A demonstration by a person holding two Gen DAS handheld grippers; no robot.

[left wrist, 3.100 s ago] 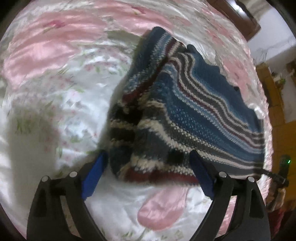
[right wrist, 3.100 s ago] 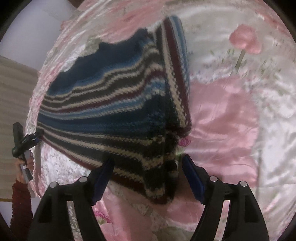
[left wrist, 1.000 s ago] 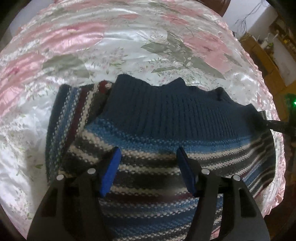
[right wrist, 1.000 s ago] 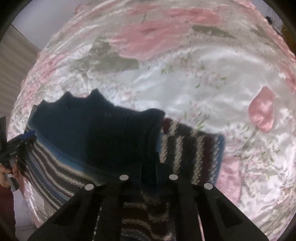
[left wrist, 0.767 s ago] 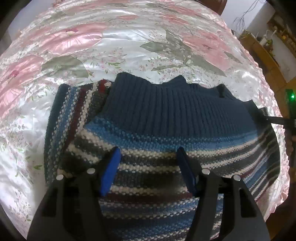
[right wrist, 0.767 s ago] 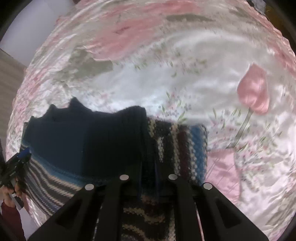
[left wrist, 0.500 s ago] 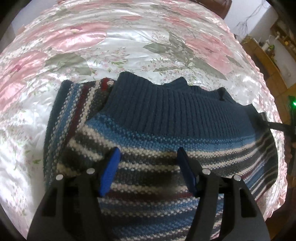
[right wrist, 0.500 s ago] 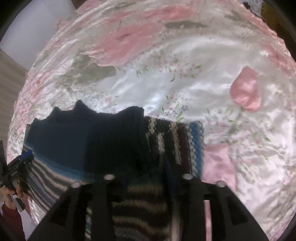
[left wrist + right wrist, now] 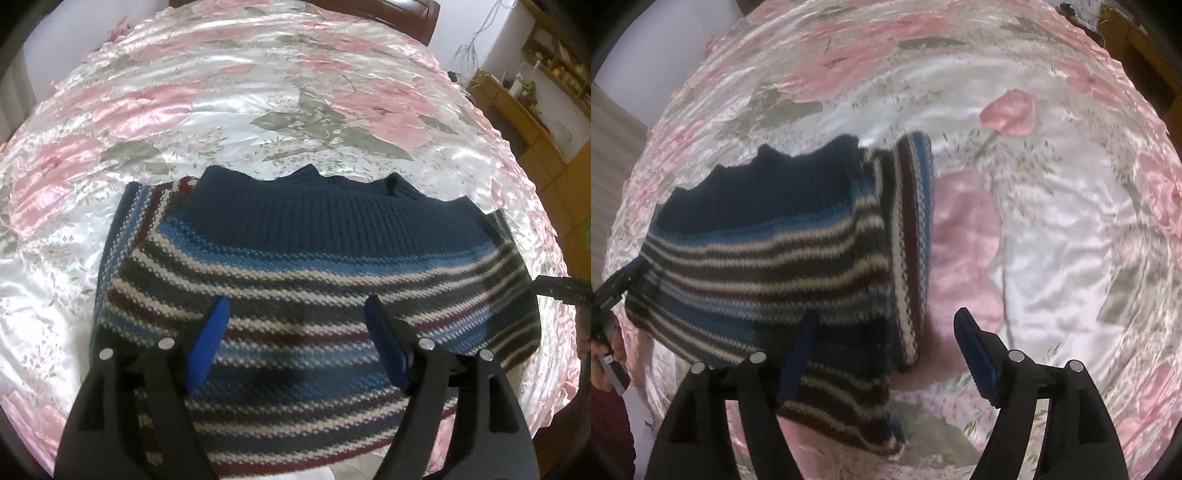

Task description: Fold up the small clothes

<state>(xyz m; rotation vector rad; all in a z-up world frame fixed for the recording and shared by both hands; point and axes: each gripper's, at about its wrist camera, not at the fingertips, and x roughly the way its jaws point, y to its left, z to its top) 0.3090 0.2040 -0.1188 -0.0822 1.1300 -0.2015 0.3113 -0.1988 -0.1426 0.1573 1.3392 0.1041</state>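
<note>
A small knitted sweater (image 9: 295,273) with blue, grey, cream and maroon stripes and a dark blue ribbed band lies folded flat on the floral satin bedspread (image 9: 258,96). My left gripper (image 9: 295,314) hovers open over its striped middle, with nothing between the blue pads. In the right wrist view the same sweater (image 9: 768,251) lies at the left, a striped sleeve folded along its right edge. My right gripper (image 9: 886,325) stands open above that edge, its left pad over the knit and its right pad over pink satin. The other gripper's tip (image 9: 624,280) shows at the sweater's far left edge.
The pink and white satin bedspread (image 9: 1052,240) spreads wide to the right of the sweater. Wooden shelves (image 9: 546,92) stand beyond the bed at the right. A person's hand (image 9: 605,354) and dark red sleeve show at the left edge of the right wrist view.
My right gripper, shut on the sweater's folded edge a second ago, has opened and drawn back to the right. The left gripper stayed open and rose slightly. The sweater lies flat.
</note>
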